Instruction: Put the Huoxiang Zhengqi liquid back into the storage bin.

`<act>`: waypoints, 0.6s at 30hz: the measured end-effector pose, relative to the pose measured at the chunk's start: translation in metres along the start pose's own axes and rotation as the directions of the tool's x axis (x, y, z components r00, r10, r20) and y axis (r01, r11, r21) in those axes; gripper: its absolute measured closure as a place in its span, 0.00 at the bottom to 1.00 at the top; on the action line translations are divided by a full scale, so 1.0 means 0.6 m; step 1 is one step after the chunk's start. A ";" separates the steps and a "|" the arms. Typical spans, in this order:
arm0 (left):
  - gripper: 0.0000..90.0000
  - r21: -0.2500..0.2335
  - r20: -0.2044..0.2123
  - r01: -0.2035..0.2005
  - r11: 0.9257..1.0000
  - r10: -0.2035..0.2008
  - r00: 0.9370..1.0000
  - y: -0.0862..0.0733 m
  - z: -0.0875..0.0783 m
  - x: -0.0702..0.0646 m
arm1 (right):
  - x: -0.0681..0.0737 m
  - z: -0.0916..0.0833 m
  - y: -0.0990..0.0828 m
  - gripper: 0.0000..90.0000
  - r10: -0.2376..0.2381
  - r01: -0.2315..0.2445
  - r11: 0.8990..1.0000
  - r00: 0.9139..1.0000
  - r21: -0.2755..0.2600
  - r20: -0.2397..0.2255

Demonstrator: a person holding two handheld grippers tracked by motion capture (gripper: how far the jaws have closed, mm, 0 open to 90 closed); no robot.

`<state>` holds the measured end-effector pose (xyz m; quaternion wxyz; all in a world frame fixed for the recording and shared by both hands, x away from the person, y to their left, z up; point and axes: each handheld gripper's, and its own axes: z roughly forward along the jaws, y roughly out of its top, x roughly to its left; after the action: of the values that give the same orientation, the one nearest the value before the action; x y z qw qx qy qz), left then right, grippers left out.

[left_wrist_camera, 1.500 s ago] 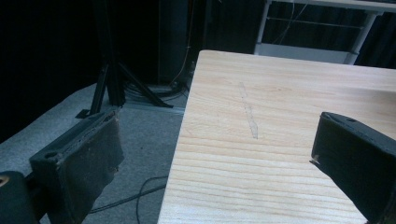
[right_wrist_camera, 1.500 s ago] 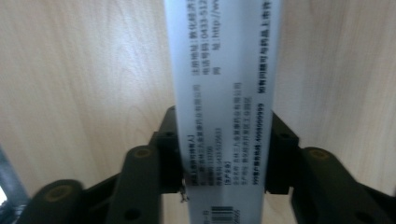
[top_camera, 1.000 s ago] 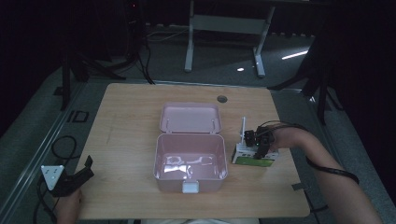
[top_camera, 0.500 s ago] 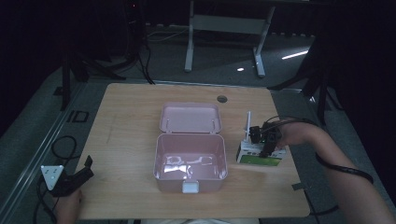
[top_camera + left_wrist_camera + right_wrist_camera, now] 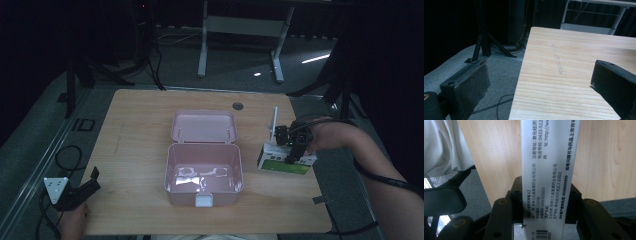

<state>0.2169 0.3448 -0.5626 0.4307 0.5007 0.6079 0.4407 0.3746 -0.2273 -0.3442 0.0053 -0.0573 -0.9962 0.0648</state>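
High view: right gripper (image 5: 296, 150) clamps a white-and-green medicine box (image 5: 285, 163) between its jaws, beside the open pink lunch box (image 5: 204, 172) on its left. Left gripper (image 5: 82, 186) rests at the wooden table (image 5: 135, 125) edge, jaws spread wide, empty.

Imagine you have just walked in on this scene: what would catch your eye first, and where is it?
First, the open pink lunch box at the middle of the wooden table, its lid folded back and its inside bare. Next, the white and green carton to its right, clamped in the right gripper. The left gripper waits open at the table's near left corner.
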 end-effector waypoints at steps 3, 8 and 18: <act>0.02 0.000 0.001 0.002 1.000 -0.002 1.000 0.000 0.000 0.000 | 0.007 -0.027 0.003 0.68 0.008 -0.008 1.000 1.000 0.000 0.004; 0.02 0.000 0.000 0.001 1.000 -0.001 1.000 0.000 0.000 0.000 | 0.016 -0.059 0.011 0.68 0.016 -0.016 1.000 1.000 0.010 0.009; 0.02 -0.002 0.001 0.001 1.000 -0.001 1.000 0.000 0.000 0.000 | 0.029 -0.098 0.050 0.68 -0.019 0.019 1.000 0.999 -0.005 0.035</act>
<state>0.2168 0.3450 -0.5627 0.4318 0.5002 0.6073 0.4409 0.3620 -0.1881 -0.2897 -0.0117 -0.0466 -0.9969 0.0628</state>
